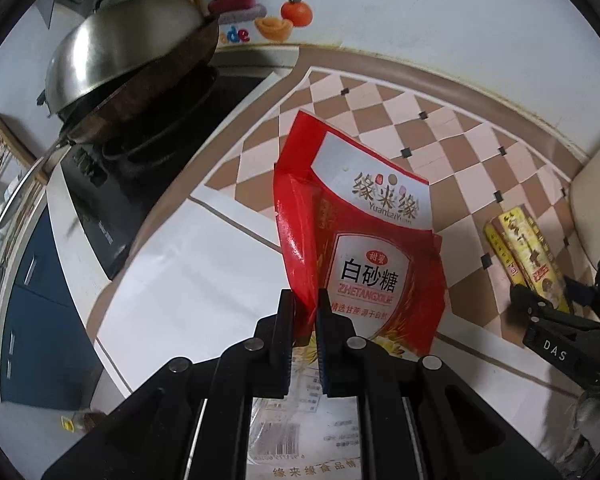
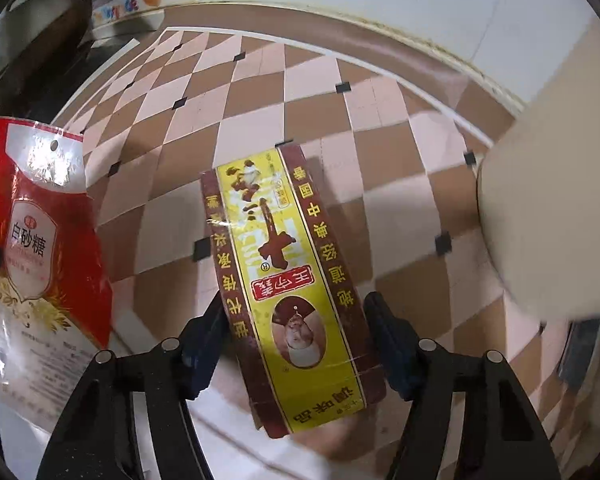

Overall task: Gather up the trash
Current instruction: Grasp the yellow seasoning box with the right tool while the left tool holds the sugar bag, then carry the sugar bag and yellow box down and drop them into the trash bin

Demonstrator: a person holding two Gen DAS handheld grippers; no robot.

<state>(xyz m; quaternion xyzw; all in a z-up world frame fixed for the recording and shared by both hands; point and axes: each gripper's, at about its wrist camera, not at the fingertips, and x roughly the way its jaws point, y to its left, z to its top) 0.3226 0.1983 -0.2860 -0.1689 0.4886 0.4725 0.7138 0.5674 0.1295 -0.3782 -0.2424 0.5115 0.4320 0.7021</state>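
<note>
Fingers, left [image 1: 305,312]: I have them pinched shut on the lower edge of the red sugar bag [image 1: 364,236], held upright above the worktop [image 1: 204,280]; thin film may slip out. Fingers, right [image 2: 296,344]: spread wide, straddling the yellow seasoning box [image 2: 288,280] lying flat, pads not pressing. Closing off-centre could skew or shove it.

A glossy red plastic sugar bag [image 1: 364,240] bears a white label panel with black characters and gold wheat print. The flat cardboard box [image 2: 292,292] is yellow down the middle with maroon borders and yellow lettering. The surface [image 2: 260,92] shows a brown-and-pink diamond check with small black squares.
</note>
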